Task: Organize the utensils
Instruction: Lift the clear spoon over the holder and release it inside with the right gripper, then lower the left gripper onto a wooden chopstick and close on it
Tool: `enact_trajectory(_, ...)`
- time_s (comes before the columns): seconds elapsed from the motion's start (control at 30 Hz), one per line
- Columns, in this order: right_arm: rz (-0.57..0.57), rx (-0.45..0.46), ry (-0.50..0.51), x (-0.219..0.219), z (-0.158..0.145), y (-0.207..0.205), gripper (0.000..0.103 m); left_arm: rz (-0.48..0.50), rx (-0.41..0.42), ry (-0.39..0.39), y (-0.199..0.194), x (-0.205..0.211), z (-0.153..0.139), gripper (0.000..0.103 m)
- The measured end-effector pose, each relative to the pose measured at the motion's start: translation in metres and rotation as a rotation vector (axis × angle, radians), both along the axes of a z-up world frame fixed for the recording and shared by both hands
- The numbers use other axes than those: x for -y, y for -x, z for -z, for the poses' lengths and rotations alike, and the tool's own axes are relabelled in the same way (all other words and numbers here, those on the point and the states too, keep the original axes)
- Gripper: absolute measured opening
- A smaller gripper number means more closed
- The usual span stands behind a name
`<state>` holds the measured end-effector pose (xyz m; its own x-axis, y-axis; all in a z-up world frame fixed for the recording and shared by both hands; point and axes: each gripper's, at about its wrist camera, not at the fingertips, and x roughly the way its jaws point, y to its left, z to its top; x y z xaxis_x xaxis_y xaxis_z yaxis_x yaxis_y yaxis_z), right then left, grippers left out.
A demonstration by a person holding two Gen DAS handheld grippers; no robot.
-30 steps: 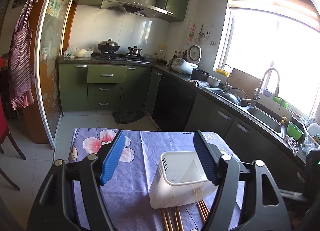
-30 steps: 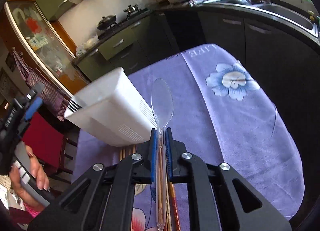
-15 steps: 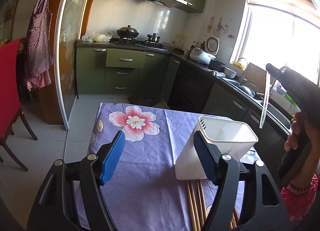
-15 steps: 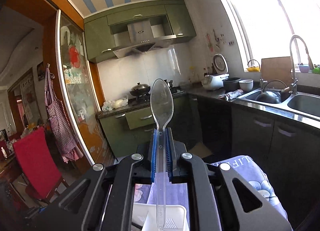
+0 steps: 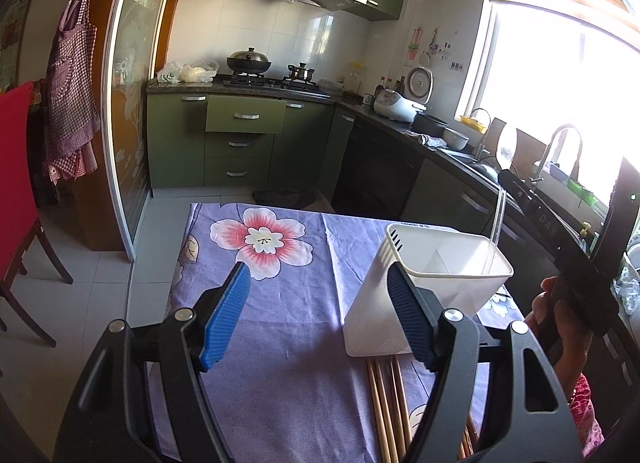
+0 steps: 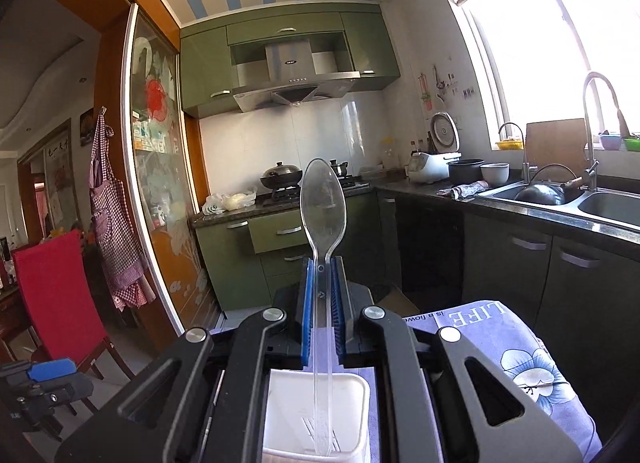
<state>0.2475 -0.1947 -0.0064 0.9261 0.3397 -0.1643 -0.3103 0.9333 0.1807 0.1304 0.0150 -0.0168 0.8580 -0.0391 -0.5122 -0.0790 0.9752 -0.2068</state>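
Note:
A white plastic utensil holder (image 5: 432,283) stands on the purple floral tablecloth (image 5: 288,319); it also shows in the right wrist view (image 6: 316,419). My right gripper (image 6: 322,295) is shut on a clear plastic spoon (image 6: 323,207), bowl up, with its handle end down inside the holder. In the left wrist view the spoon (image 5: 505,151) stands upright over the holder's right side. My left gripper (image 5: 316,319) is open and empty, just in front of the holder. Several wooden chopsticks (image 5: 386,403) lie on the cloth in front of the holder.
A red chair (image 5: 16,199) stands left of the table. Green kitchen cabinets (image 5: 240,143) and a counter with a sink (image 6: 560,199) lie beyond the table. The person's hand (image 5: 560,323) holds the right gripper at the table's right edge.
My right gripper has lowered the spoon, so its handle end now sits inside the holder. The left gripper has stayed open, its view shifting slightly.

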Motion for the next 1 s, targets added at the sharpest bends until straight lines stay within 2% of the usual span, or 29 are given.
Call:
enact_trajectory(0.13, 0.002, 0.021, 0.004, 0.002, 0.01, 0.01, 0.013, -0.007, 0.005, 0.004, 0.004, -0.003, -0.002, 0.068)
enact_trajectory(0.33, -0.006, 0.004, -0.017, 0.018, 0.018, 0.032, 0.013, -0.006, -0.009, 0.001, 0.007, -0.002, 0.0, 0.069)
enact_trajectory(0.4, -0.008, 0.002, -0.024, 0.028, 0.015, 0.044, 0.022, -0.002, -0.023, -0.01, 0.007, 0.001, 0.002, 0.07)
enact_trajectory(0.43, -0.01, -0.003, -0.024, 0.033, 0.014, 0.05, 0.032, 0.001, -0.034, -0.014, 0.008, 0.002, 0.004, 0.07)
enact_trajectory(0.47, -0.013, -0.012, -0.023, 0.038, 0.013, 0.056, 0.035, 0.003, -0.049, -0.022, 0.008, 0.004, 0.006, 0.07)
enact_trajectory(0.57, -0.002, -0.081, -0.004, 0.059, 0.013, 0.07, 0.035, 0.001, -0.139, -0.045, 0.003, 0.01, 0.018, 0.071)
enact_trajectory(0.77, -0.005, -0.307, 0.04, 0.106, 0.032, 0.08, 0.035, 0.041, -0.413, -0.03, -0.019, 0.022, 0.071, 0.07)
enact_trajectory(0.87, 0.012, -0.357, 0.045, 0.125, 0.047, 0.087, 0.035, 0.051, -0.496, -0.049, -0.026, 0.036, 0.096, 0.069)
enact_trajectory(1.0, 0.015, -0.404, 0.036, 0.143, 0.063, 0.093, 0.035, 0.057, -0.564, -0.103, -0.035, 0.055, 0.118, 0.054)
